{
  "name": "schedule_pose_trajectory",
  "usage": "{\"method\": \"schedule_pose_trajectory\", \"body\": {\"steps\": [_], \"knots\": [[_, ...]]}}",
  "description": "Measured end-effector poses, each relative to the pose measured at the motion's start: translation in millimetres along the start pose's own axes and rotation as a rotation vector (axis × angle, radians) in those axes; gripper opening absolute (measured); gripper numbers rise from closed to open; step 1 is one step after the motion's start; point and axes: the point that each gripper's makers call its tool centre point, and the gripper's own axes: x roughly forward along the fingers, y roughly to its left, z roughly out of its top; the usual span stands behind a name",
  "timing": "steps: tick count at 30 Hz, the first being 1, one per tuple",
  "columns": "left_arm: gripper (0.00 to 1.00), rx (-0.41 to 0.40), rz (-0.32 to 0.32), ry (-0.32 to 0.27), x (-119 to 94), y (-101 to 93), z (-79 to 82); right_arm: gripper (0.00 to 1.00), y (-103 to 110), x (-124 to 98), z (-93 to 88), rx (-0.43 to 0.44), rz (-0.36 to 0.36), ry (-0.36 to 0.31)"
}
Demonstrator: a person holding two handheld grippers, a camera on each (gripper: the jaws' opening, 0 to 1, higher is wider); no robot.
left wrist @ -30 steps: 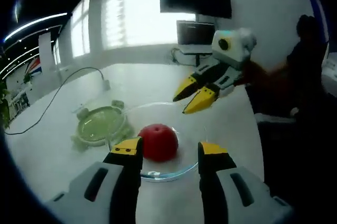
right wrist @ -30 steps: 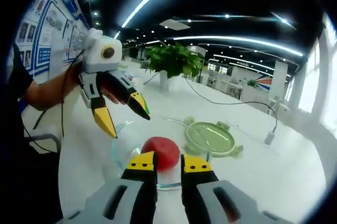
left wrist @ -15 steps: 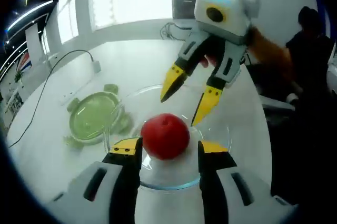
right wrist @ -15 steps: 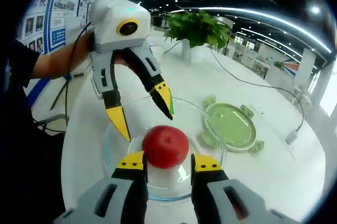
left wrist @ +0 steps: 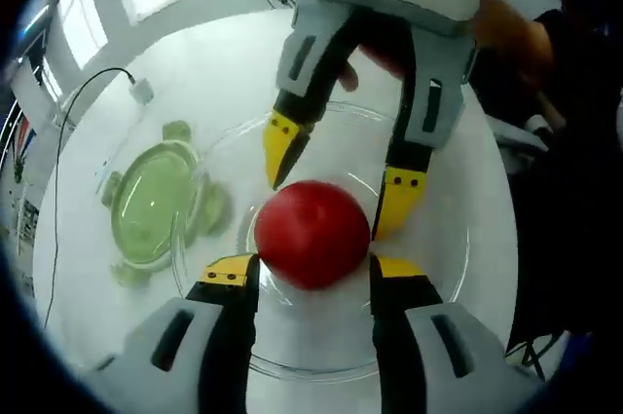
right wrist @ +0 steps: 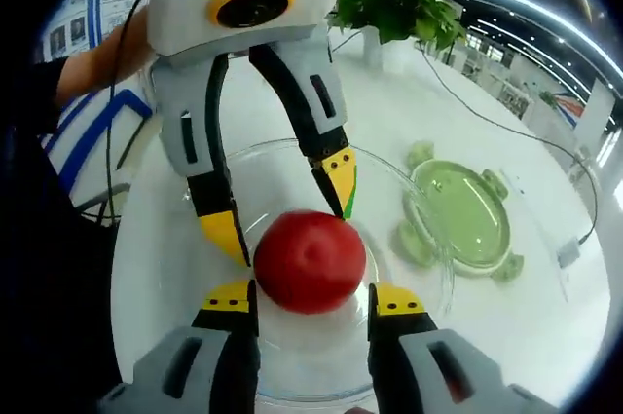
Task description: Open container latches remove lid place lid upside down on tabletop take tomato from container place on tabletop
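Both grippers have closed in on the tomato [left wrist: 311, 234] in the clear container [left wrist: 438, 278] — left gripper [left wrist: 313, 273] and right gripper [right wrist: 313, 302] spread, jaws flanking it, neither clearly pinching. The green lid [left wrist: 151, 205] lies beside the container — the lift comes next.

Left gripper view looks down steeply over its own jaws, very close on the tomato [left wrist: 311, 234] in the clear container [left wrist: 458, 268] on the white bench [left wrist: 195, 73]. It faces the right gripper [left wrist: 336, 175], which comes in from the top, head-on. Right gripper view sits on the opposite side, same steep close-in look, facing the left gripper [right wrist: 282, 205] coming from the top. The two cameras point at each other across the container. Shared: tomato [right wrist: 310, 260], container [right wrist: 409, 209], green lid [left wrist: 146, 205] on the bench, seen left in left gripper view, right in right gripper view [right wrist: 467, 214].
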Motion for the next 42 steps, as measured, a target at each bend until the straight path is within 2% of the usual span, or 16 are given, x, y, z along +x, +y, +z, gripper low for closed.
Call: {"method": "schedule_pose_trajectory", "body": {"steps": [2, 5, 7, 8, 11, 13, 15, 21, 26, 30, 42], "knots": [[0.47, 0.009, -0.011, 0.017, 2, -1.1, -0.4, 0.39, -7, 6, 0.9, 0.005, 0.018, 0.015], [0.49, 0.004, -0.031, 0.039, 5, -0.8, -2.4, 0.39, -6, 11, 0.4, 0.01, 0.048, 0.019], [0.48, 0.034, -0.006, 0.075, 12, 0.7, -11.1, 0.4, -4, 13, 0.5, -0.018, 0.044, 0.015], [0.49, 0.051, -0.011, 0.037, 14, -1.7, -3.5, 0.4, -2, 12, 0.8, -0.017, 0.046, 0.013], [0.45, 0.039, 0.006, 0.054, 11, -9.6, -8.8, 0.39, 1, 12, -0.1, -0.02, 0.04, 0.002], [0.37, 0.049, 0.049, 0.038, 12, 1.1, -7.2, 0.39, 1, 11, -0.8, -0.014, 0.035, 0.001], [0.36, 0.043, 0.032, 0.027, 11, -0.2, -7.1, 0.38, 2, 11, -0.3, -0.016, 0.03, -0.001], [0.36, 0.069, 0.067, 0.005, 11, 3.0, -4.9, 0.38, -1, 8, 0.6, -0.035, 0.011, -0.024], [0.36, 0.072, 0.056, -0.026, 7, 0.7, -3.2, 0.38, 3, 4, 1.7, -0.033, 0.018, -0.039], [0.36, 0.09, 0.071, -0.042, 3, -0.2, -0.8, 0.38, 2, 2, 6.7, -0.038, 0.016, -0.079], [0.35, 0.063, 0.085, -0.136, -14, -1.6, 18.2, 0.38, -3, -20, 19.4, -0.071, -0.025, -0.134]]}}
